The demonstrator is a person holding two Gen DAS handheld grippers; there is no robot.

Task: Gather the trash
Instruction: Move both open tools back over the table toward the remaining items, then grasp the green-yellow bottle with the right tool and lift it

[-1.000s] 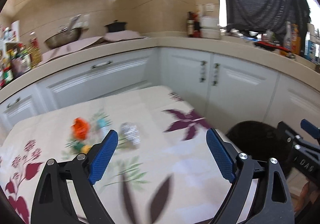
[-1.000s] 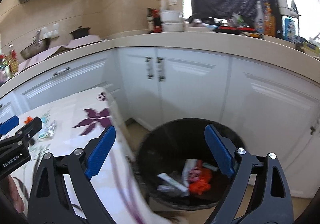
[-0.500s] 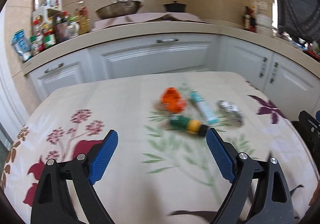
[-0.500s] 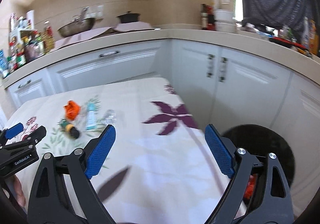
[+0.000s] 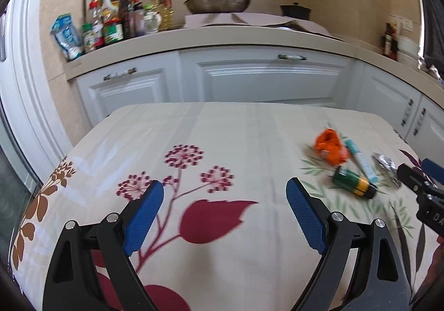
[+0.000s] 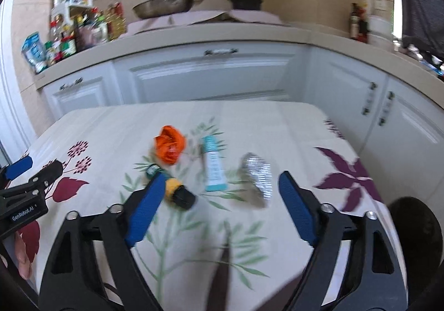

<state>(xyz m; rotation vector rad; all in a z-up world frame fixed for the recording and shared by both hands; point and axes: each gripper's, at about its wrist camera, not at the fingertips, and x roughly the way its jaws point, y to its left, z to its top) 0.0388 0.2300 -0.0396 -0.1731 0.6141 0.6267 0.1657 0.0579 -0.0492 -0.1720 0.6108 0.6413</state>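
Right wrist view: the table [image 6: 277, 122] stretches ahead of the right gripper [image 6: 219, 208], jaws spread wide and empty, trash just past its fingertips: foil wrapper [image 6: 256, 176], orange wrapper [image 6: 169, 147], teal tube [image 6: 213, 163], green-yellow bottle [image 6: 177, 193]. Left gripper [image 5: 224, 215] gapes empty too.

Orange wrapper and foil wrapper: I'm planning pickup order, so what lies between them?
In the right wrist view, a teal tube lies on the tablecloth between the orange wrapper and the foil wrapper.
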